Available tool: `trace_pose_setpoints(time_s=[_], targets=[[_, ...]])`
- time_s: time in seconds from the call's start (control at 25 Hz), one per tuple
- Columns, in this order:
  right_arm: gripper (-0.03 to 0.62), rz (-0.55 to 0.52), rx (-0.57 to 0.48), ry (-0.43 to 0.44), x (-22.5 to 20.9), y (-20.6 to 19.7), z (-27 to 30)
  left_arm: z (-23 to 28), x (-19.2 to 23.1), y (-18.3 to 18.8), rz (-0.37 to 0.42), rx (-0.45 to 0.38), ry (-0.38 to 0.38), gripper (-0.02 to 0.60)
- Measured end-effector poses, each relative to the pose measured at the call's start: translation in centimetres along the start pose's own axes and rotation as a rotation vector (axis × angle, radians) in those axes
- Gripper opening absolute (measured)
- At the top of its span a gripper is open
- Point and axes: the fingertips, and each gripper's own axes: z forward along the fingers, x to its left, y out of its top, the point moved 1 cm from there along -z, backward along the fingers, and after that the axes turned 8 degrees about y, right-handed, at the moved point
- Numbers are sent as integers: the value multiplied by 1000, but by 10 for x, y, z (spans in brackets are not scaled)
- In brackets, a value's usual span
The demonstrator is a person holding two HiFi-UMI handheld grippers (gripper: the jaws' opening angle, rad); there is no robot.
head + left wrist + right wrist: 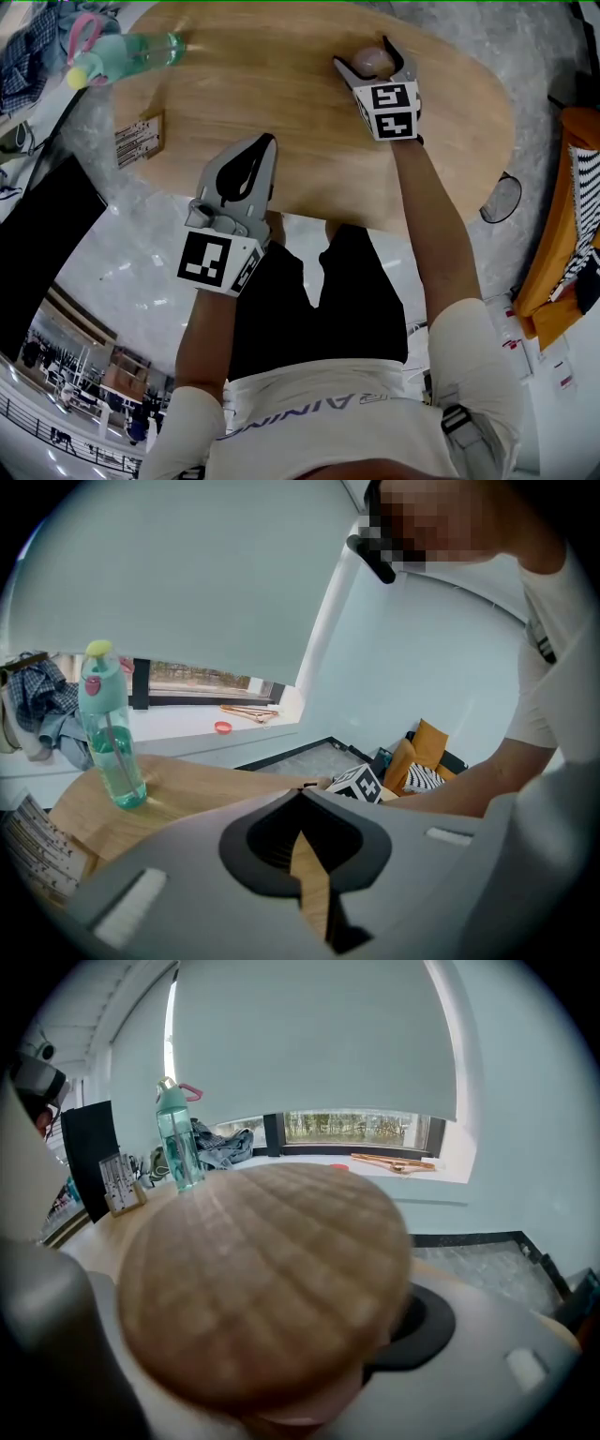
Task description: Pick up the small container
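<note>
- L gripper [270, 141], nearest the person: held over the near edge of the wooden table [281, 89]. In the left gripper view its tips [302, 791] are pressed together w/ only a thin slit of tabletop showing through; nothing btwn them, so clenched and empty.
- Its marker cube [217, 262] sits at the wrist end, off the table edge.
- R gripper [370, 56]: arm stretched out further across the table, marker cube [394, 111] facing up.
- Small container [373, 62]: on the table toward its far right, sitting btwn the R gripper's jaws. One jaw on each side, standing wide and close against its sides; they look to be grasping it, though the lid hides the actual contact pts.
- In the right gripper view the container [267, 1279] fills most of the frame: round ribbed wood lid on top, pinkish body just visible below, set deep in the jaws.
- Card holder w/ printed label [139, 139]: left side of table, well apart from both grippers.
- Green water bottle [131, 54]: far left of table, upright, yellow cap, pink loop; beyond the card holder.
- Past the table: window sill [309, 1159] under a half-lowered blind, w/ crumpled cloth [220, 1146] at its left end near the bottle.
</note>
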Motion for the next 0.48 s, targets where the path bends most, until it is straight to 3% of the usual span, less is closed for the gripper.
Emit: trace_pose_setpoints(time_s=[0.32, 0.48], targets=[[436, -19, 7, 31, 3, -3, -2, -3, -1, -2, -8, 7, 0, 0], [435, 12, -45, 60, 8, 4, -12, -7, 1, 1, -8, 1, 4, 0]])
